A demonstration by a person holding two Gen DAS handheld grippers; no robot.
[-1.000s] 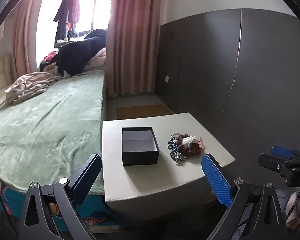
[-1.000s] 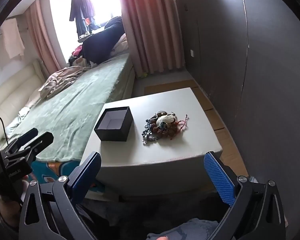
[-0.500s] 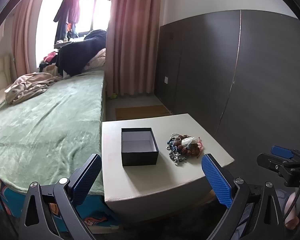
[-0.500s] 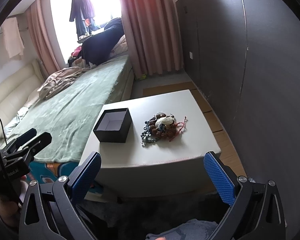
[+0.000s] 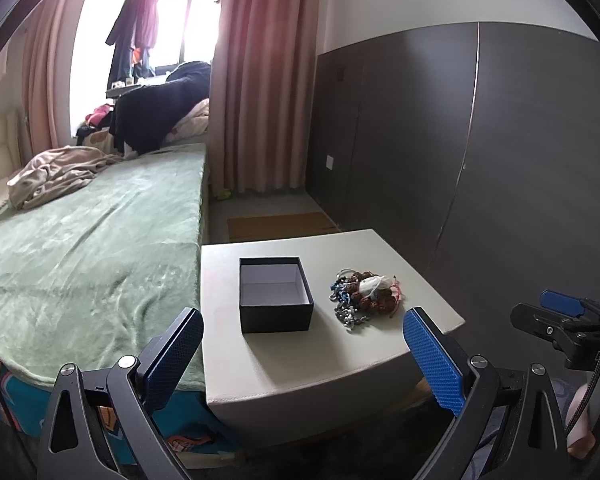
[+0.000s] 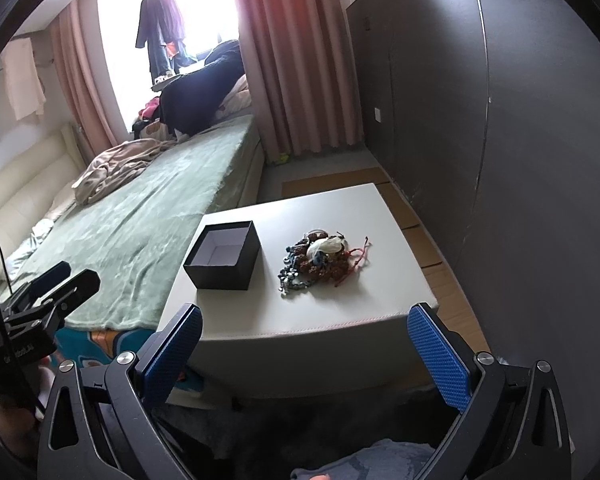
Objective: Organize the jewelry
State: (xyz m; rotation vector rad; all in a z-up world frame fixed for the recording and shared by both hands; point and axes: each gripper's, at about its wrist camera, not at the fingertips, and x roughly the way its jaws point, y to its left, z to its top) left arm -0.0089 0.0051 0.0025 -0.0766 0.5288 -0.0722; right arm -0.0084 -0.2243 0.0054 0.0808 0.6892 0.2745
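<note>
Left wrist: pale table (image 5: 300, 360) beside bed (image 5: 92, 240)

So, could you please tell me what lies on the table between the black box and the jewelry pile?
Nothing: a bare strip of pale table top separates the open black box from the jewelry pile. Both wrist views show this.

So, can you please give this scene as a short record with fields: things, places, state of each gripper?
box: black, open, empty, on table
jewelry: tangled pile, right of box, apart from it
left gripper: open, holds nothing, short of table
right gripper: open, holds nothing, short of table
bed: left of table
</note>
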